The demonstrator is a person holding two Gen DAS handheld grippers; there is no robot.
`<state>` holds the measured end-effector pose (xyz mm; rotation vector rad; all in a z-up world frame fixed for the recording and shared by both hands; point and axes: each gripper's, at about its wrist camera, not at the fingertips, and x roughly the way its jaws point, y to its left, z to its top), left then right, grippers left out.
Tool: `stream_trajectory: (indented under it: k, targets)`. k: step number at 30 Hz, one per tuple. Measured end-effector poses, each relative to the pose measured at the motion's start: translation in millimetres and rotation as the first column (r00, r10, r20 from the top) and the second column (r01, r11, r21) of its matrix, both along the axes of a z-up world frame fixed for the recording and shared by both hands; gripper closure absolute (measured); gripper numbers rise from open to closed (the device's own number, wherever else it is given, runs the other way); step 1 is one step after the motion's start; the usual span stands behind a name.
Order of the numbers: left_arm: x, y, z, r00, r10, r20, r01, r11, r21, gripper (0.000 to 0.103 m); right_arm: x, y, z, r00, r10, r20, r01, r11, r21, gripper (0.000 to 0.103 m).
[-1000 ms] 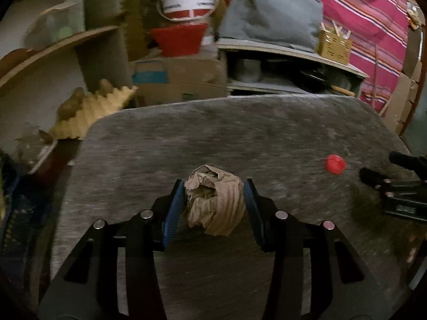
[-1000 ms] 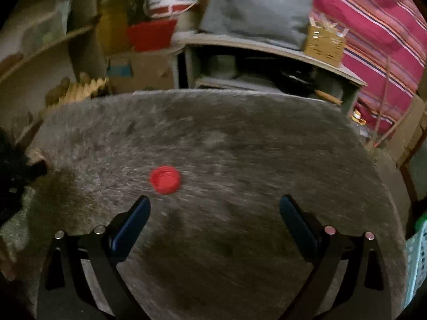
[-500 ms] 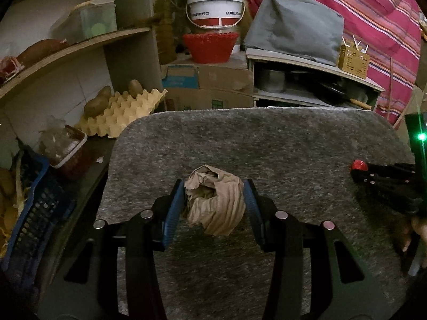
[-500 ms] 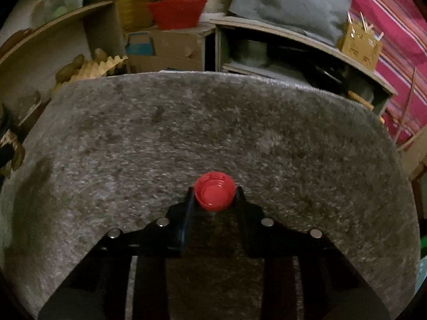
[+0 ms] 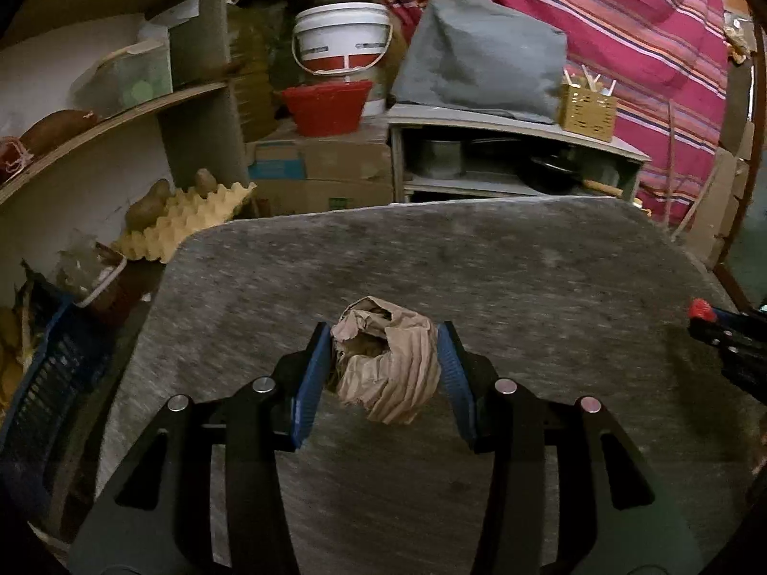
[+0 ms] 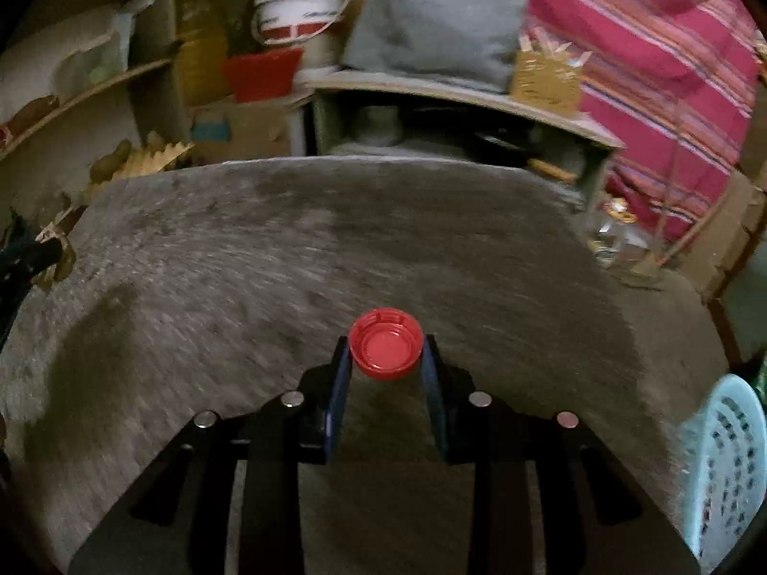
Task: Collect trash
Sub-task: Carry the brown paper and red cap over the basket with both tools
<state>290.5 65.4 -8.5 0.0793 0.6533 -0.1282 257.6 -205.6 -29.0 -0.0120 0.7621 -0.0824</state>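
My left gripper is shut on a crumpled brown paper ball and holds it above the grey felt-covered table. My right gripper is shut on a red bottle cap, held with its hollow side towards the camera above the table. In the left wrist view the right gripper shows at the right edge with the red cap at its tip. In the right wrist view the left gripper shows at the left edge with a bit of the paper.
A pale blue perforated basket stands at the table's right. A blue crate, an egg tray with potatoes and shelves lie to the left. A white bucket, red bowl, cardboard boxes and a cabinet stand behind.
My right gripper has closed on the red cap and lifted it off the table. My left gripper keeps its hold on the paper ball and has risen and drawn back slightly.
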Motion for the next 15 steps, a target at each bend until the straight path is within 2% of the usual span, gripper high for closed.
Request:
stream_trajectory:
  k: [3,7,11,15]
  targets:
    - [-13,-23,4,1.000,-0.011,0.002,0.012,1.000,-0.017,0.058,-27,-32,5,0.999,-0.034,0.022,0.035,0.999,-0.021,0.073]
    - [-31,-63,10,0.999,-0.047,0.022,0.047,0.999,-0.023,0.058,-60,-84,12,0.995,-0.095,0.036,0.096,0.995,-0.005,0.073]
    - [-48,-106,12,0.994,-0.094,0.053,0.093,0.996,0.013,0.058,-88,-132,12,0.987,-0.154,0.038,0.154,0.988,0.000,0.073]
    - [-61,-148,15,0.989,-0.137,0.051,0.139,0.990,-0.033,0.058,-114,-184,20,0.976,-0.218,0.030,0.218,0.976,-0.011,0.073]
